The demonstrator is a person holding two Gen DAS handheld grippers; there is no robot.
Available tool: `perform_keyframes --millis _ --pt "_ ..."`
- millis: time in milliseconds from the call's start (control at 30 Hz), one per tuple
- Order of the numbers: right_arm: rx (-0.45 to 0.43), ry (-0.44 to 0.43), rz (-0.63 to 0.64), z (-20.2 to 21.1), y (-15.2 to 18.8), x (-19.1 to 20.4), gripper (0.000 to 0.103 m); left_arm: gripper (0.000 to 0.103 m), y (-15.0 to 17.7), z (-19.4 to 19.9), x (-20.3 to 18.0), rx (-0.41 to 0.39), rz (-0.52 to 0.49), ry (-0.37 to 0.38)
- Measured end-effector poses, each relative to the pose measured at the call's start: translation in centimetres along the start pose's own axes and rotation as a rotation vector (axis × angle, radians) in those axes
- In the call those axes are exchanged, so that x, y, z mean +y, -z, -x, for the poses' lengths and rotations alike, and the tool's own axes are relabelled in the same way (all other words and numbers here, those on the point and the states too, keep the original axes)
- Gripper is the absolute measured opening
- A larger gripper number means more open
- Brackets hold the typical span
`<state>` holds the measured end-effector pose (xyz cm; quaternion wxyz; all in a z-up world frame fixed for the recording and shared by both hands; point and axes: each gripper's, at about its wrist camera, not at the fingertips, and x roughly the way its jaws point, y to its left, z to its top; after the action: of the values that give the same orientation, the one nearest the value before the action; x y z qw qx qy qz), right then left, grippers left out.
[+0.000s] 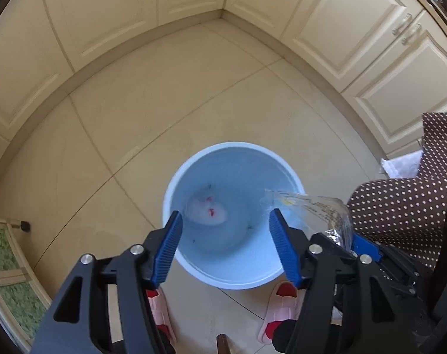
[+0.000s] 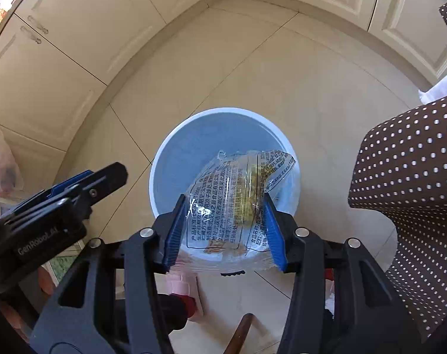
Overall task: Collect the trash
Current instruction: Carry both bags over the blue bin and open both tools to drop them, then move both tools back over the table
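In the left wrist view, the left gripper points down over the round light-blue plastic trash bin on the beige tiled floor. Its blue ribbed fingers stand wide with nothing between them. A crumpled white tissue with red spots lies on the bin's bottom.

In the right wrist view, the right gripper holds the clear printed plastic wrapper between its fingers, above the bin. The left gripper is at 9 o'clock.
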<state>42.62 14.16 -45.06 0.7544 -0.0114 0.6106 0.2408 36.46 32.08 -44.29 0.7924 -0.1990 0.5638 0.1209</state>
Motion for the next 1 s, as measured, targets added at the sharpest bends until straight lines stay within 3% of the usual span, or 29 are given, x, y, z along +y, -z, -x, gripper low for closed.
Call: perform_keyframes --millis 433,733,1000 --pt "-0.028 -0.004 0.014 -1.3 -0.3 2.0 0.055 0.064 -0.3 0.7 2.0 -0.022 0.060 -0.013" --pt "-0.065 0.020 0.033 0.6 -0.7 3.2 0.067 0.064 -0.3 2.3 3.0 -0.046 0.097 0.019" --pt "-0.112 0.050 0.046 4.8 0.4 2.9 0.067 0.064 0.8 6.4 2.7 -0.107 0.075 0.050"
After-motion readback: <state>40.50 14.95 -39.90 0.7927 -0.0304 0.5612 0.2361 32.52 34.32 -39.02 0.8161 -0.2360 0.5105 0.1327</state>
